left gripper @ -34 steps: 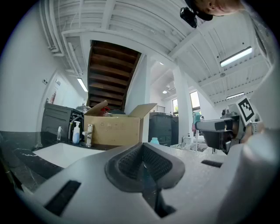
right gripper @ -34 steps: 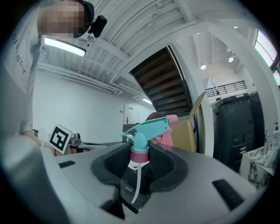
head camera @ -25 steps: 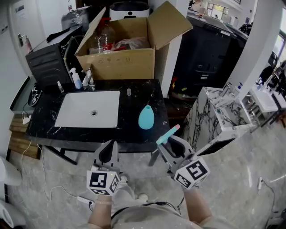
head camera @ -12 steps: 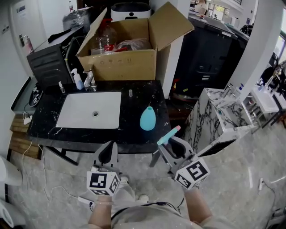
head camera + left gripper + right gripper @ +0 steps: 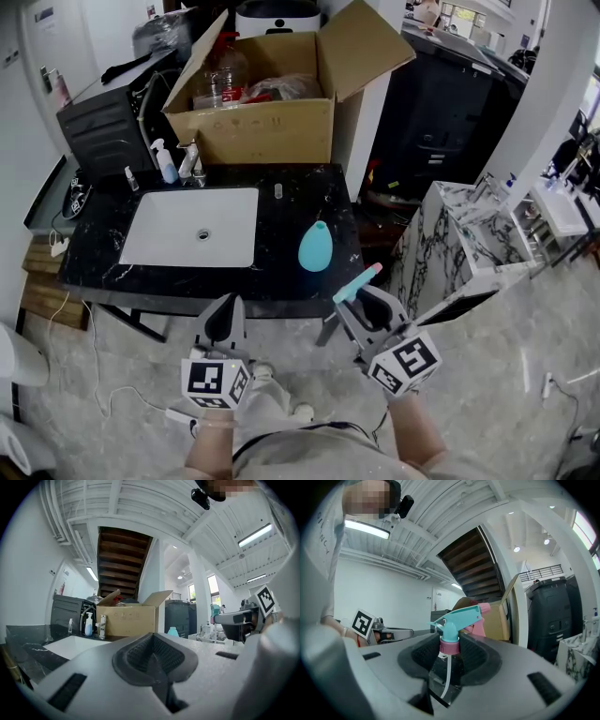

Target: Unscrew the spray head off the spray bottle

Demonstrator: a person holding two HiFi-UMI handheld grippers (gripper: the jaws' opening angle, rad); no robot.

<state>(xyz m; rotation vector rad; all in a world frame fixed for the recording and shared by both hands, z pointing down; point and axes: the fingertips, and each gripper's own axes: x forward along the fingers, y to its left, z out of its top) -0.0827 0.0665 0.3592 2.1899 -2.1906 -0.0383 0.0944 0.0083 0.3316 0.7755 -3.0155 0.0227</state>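
The teal bottle body [image 5: 315, 246] stands headless on the black marble counter [image 5: 281, 272], right of the sink; it also shows small and far in the left gripper view [image 5: 173, 631]. The teal and pink spray head [image 5: 457, 620] with its white dip tube is off the bottle, and my right gripper [image 5: 450, 654] is shut on its pink collar. In the head view that spray head [image 5: 355, 282] pokes up from the right gripper [image 5: 361, 302], in front of the counter's near edge. My left gripper [image 5: 223, 323] is shut with nothing in it, held level beside the right one.
A white sink [image 5: 191, 226] is set in the counter's left half. A faucet [image 5: 190, 161] and a small pump bottle [image 5: 163, 161] stand behind it. An open cardboard box [image 5: 267, 103] sits at the back. A marble-patterned stand [image 5: 450, 244] is to the right.
The view has shifted slightly; both grippers keep their places and their grip is unchanged.
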